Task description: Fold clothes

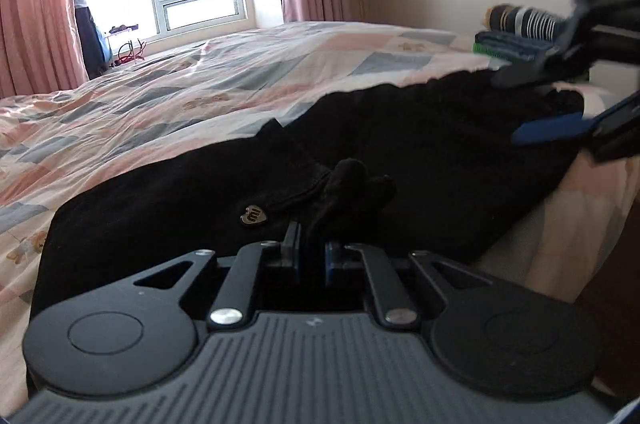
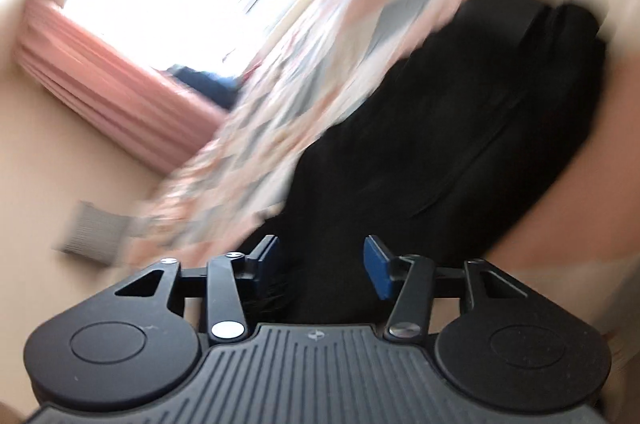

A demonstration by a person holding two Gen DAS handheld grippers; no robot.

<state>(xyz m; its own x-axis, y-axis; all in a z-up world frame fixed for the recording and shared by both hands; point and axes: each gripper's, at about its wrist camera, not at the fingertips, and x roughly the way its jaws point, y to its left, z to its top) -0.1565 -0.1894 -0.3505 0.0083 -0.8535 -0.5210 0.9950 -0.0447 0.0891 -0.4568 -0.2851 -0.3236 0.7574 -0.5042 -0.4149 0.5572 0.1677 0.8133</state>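
Left wrist view shows the left gripper (image 1: 311, 258) pinched nearly closed on a bunched nub of the black garment (image 1: 248, 191), which lies spread along the near edge of the bed (image 1: 192, 87). A small gold heart-shaped charm (image 1: 253, 215) sits on the cloth just left of the pinch. At the far right the right gripper (image 1: 560, 103) hangs over the garment's far end, its blue pads apart.

Right wrist view is heavily blurred, so that tool looks to be mid-swing; its jaws stand wide, blue pads (image 2: 376, 268) well apart with nothing between them, and the garment runs away beneath them.

My reading: one end is already held and the other is about to be picked up, an early step before the first fold. The next move calls for the right gripper to settle on the far edge, close on a single clean layer, then lift in step with the left so the cloth does not twist.

The garment looks soft, thick and matte, plush like velvet or fleece, with a seam running lengthways. The patchwork quilt is thin and crinkly in pink, grey and cream. Folded striped clothes (image 1: 520, 23) are stacked at the far right.
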